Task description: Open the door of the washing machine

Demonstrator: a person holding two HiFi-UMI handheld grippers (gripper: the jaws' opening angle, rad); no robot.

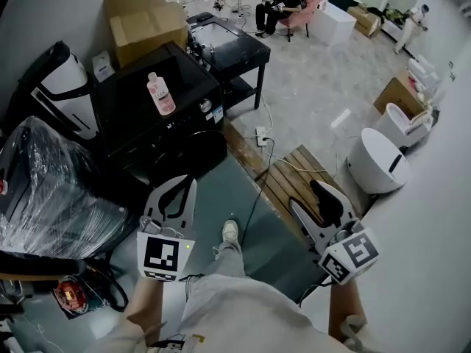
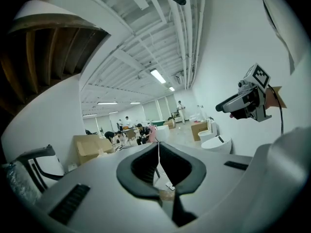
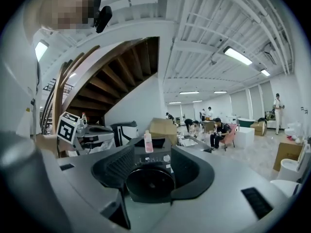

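The black washing machine (image 1: 158, 116) stands ahead of me at the upper left of the head view, its round door (image 1: 193, 155) facing me and closed. A pink bottle (image 1: 160, 94) lies on its top. My left gripper (image 1: 185, 182) hovers just short of the door, jaws shut and empty. My right gripper (image 1: 318, 188) hangs off to the right over the wooden slats, open and empty. In the right gripper view the machine (image 3: 148, 171), its door (image 3: 149, 183) and the bottle (image 3: 148, 142) show between the spread jaws of the right gripper (image 3: 153, 152). The left gripper (image 2: 158, 147) looks past the machine into the room.
Cardboard boxes (image 1: 143, 20) and a black table (image 1: 228, 43) stand behind the machine. A plastic-wrapped bundle (image 1: 44, 190) sits to its left. A wooden pallet (image 1: 294, 182), a power strip with cable (image 1: 261, 136) and a white round appliance (image 1: 375, 160) lie right. People sit at the back (image 1: 280, 6).
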